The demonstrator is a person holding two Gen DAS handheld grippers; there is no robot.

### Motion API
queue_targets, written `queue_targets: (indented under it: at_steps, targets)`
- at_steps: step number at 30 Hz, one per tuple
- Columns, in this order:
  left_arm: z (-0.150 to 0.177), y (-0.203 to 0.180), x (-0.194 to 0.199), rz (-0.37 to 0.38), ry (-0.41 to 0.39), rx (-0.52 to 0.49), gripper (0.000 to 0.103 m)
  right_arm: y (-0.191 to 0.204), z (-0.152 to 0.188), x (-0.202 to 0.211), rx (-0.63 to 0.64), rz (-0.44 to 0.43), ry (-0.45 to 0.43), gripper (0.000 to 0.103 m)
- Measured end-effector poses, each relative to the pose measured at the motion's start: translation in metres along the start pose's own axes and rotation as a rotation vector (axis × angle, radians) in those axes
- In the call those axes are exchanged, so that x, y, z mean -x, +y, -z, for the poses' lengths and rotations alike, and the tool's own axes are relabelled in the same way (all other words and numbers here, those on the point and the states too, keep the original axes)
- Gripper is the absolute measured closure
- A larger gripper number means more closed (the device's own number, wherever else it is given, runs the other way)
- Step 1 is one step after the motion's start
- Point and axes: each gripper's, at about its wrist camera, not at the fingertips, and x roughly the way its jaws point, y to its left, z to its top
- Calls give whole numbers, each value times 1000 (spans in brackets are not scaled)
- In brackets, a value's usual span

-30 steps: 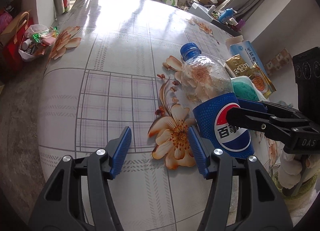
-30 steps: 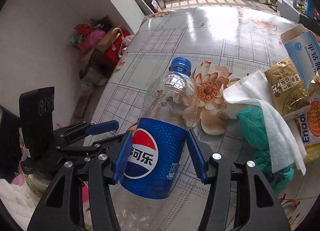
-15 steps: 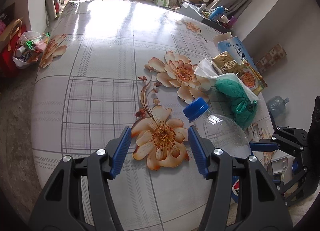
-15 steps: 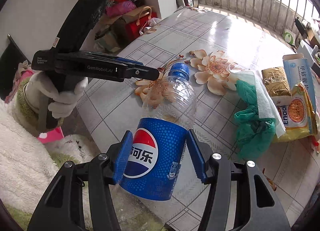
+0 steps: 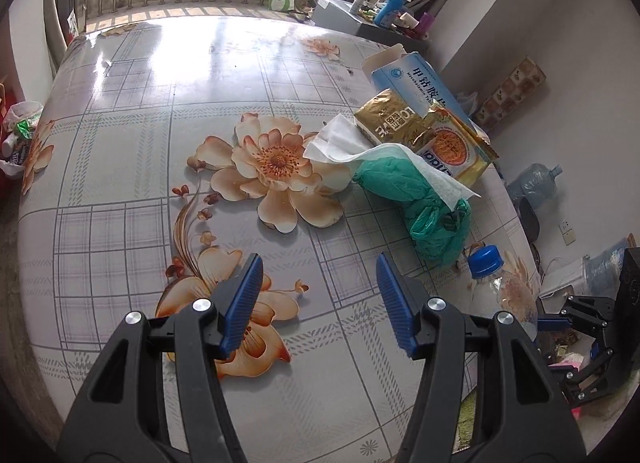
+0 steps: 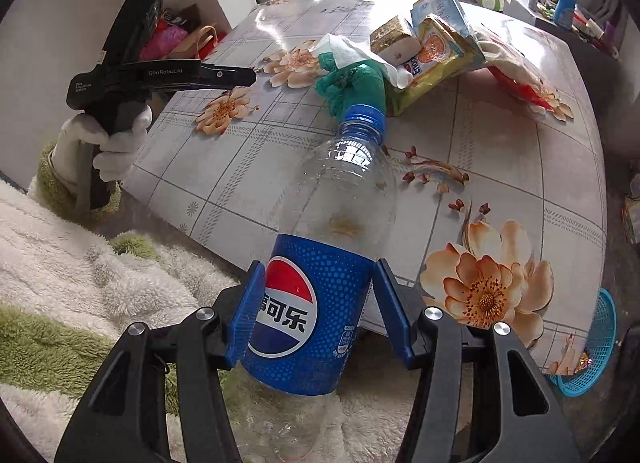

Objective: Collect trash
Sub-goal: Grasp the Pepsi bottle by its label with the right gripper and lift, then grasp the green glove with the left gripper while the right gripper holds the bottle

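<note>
- While the right tongs (image 6: 318, 313) clamp the blue label band of an empty cola bottle (image 6: 320, 263), the bottle hangs just past the near edge of the flowered surface (image 5: 132, 151), long axis running away from the tongs with its blue cap (image 6: 362, 117) pointing far, toward the litter.
- The left tongs (image 5: 318, 299) stand half open with nothing between them, over the surface's near part.
- The remaining trash lies far and right of the left tongs: a green plastic bag (image 5: 424, 203) under a white tissue (image 5: 360, 147), then a gold packet (image 5: 390, 119) and a blue-and-white carton (image 5: 416, 79). The left hand looks nearer to it.
- A blue basket (image 6: 592, 347) sits low on the floor at the right, seemingly the bottle's destination.
- Compared with a second ago, the bottle has come off the surface toward the person, and the left tongs have swung right toward the pile.
</note>
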Motion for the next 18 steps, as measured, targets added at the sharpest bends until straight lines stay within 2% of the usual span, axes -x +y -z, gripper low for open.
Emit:
queue_targets:
  at_steps: [6, 8, 13, 18]
  targets:
    - [-13, -27, -8, 34, -12, -61, 49, -43, 29, 20, -265, 27, -77, 49]
    - [-17, -31, -10, 45, -15, -65, 49, -54, 32, 24, -337, 81, -124, 49]
    - [-23, -43, -15, 72, -23, -70, 49, -72, 24, 28, -445, 211, -227, 49]
    - [-31, -56, -10, 104, -62, -86, 49, -89, 1, 22, -488, 313, -286, 49]
